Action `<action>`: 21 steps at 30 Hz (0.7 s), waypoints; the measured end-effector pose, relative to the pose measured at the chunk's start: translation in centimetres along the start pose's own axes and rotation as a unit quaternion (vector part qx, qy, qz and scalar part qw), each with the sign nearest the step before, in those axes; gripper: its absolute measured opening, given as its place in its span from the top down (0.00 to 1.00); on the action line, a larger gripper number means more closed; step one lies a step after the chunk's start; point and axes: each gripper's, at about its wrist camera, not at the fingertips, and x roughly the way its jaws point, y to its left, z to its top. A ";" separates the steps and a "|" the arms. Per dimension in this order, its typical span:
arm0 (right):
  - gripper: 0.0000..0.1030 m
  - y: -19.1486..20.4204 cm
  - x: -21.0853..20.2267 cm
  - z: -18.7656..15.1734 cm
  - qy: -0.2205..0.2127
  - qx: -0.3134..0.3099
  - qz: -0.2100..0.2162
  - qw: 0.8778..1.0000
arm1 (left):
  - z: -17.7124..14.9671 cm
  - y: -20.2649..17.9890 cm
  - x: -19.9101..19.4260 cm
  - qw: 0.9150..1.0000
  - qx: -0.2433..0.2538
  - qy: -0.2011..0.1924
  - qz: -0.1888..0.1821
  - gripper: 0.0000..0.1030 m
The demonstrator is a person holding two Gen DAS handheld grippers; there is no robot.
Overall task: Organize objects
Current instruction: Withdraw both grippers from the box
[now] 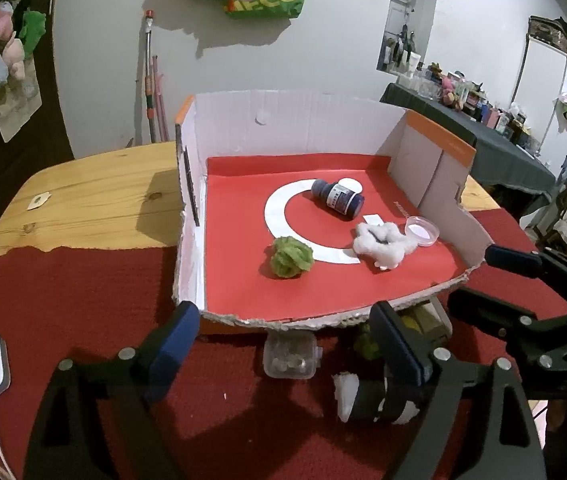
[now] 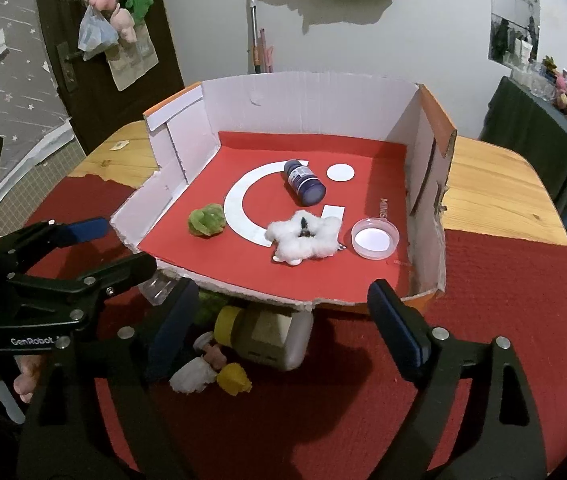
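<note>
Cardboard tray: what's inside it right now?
Inside the cardboard tray lie a green pom-pom, a dark blue bottle on its side, a white fluffy tuft and a clear round lid. Whatever sits under the tuft is covered.

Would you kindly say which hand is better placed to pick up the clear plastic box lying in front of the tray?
Left, probably. The clear plastic box lies between the left tool's open jaws, while it sits beyond the right tool's left finger.

My cardboard box (image 2: 315, 100) has torn, rough edges; inside, a fluffy green pom-pom (image 2: 206, 220), cottony white tuft (image 2: 303, 240), glossy plastic bottle (image 2: 304, 182); the table (image 2: 491, 184) is smooth wood.
</note>
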 end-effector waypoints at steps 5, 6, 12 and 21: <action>0.09 0.1 -0.6 -0.4 -0.005 0.003 0.000 1.000 | -0.4 -0.1 -0.3 1.000 0.002 -0.002 0.001 0.08; 0.09 0.1 -0.8 -0.5 -0.007 0.003 0.000 1.000 | -0.4 -0.1 -0.5 1.000 0.001 -0.003 0.001 0.07; 0.05 0.2 -1.5 -0.9 -0.012 0.006 -0.001 1.000 | -0.9 0.0 -1.0 1.000 -0.004 -0.008 -0.001 0.01; 0.03 0.4 -2.1 -1.8 -0.015 0.010 0.000 1.000 | -1.6 0.1 -1.4 1.000 -0.008 -0.006 0.004 0.00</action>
